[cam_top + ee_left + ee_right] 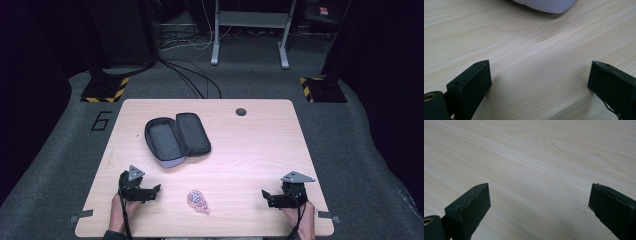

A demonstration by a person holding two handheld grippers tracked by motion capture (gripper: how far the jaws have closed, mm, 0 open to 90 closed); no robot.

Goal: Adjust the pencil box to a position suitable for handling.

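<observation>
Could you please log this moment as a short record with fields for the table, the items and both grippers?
table: wooden table, round dark hole near the far edge
case: dark case, unzipped and lying open, left of centre, empty as far as it shows
cable: small pinkish coiled cable near the front edge, between the grippers
left gripper: open, nothing between the jaws
right gripper: open, nothing between the jaws
contact: neither gripper touches the case or the cable
</observation>
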